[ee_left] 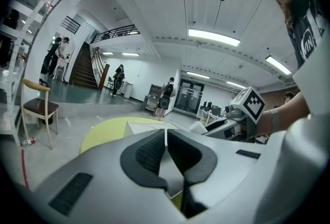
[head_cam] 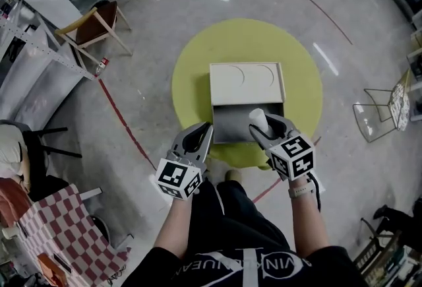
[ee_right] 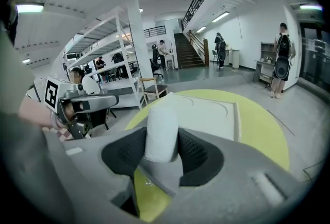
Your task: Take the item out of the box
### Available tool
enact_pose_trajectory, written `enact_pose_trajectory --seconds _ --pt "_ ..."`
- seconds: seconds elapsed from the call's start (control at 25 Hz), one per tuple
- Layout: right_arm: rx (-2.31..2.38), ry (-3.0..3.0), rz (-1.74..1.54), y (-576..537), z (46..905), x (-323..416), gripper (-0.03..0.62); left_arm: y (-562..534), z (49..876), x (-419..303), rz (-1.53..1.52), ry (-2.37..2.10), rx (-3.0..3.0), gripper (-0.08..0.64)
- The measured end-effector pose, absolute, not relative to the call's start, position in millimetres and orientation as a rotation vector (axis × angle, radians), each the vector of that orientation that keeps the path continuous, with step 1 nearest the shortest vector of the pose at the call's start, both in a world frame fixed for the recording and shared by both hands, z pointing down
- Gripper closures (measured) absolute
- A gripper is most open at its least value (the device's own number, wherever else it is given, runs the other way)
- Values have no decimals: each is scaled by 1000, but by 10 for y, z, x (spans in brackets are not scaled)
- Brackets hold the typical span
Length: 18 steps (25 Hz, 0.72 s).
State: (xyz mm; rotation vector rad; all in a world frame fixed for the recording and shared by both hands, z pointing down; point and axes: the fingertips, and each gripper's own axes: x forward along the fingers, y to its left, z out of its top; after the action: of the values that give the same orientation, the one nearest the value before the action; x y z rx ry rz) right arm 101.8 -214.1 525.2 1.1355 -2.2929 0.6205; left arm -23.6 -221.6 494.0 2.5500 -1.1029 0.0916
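Observation:
A cream box (head_cam: 227,126) stands on a round yellow table (head_cam: 191,74), its lid (head_cam: 246,83) folded back flat and its grey inside showing. A white roll-shaped item (head_cam: 258,119) stands upright between the pads of my right gripper (head_cam: 264,126), over the box's front right corner. In the right gripper view the white item (ee_right: 162,133) is pressed between the two dark pads of that right gripper (ee_right: 162,138). My left gripper (head_cam: 206,128) hovers at the box's front left corner. Its jaws meet at the tip, with nothing between them, in the left gripper view (ee_left: 166,133).
A wooden chair (head_cam: 95,25) stands at the back left with a bottle (head_cam: 100,66) lying on the floor near it. At the right is a wire chair (head_cam: 382,111). A checkered cloth (head_cam: 59,226) lies at the near left. People stand far off near the stairs.

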Motion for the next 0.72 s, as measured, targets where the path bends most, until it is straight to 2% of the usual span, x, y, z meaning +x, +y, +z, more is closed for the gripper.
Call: enact_pose_trajectory --seconds 0.72 --pt "1196 -2501 569 -2026 4621 1307 403 -2068 4526 -83 7 -1207 2550 540"
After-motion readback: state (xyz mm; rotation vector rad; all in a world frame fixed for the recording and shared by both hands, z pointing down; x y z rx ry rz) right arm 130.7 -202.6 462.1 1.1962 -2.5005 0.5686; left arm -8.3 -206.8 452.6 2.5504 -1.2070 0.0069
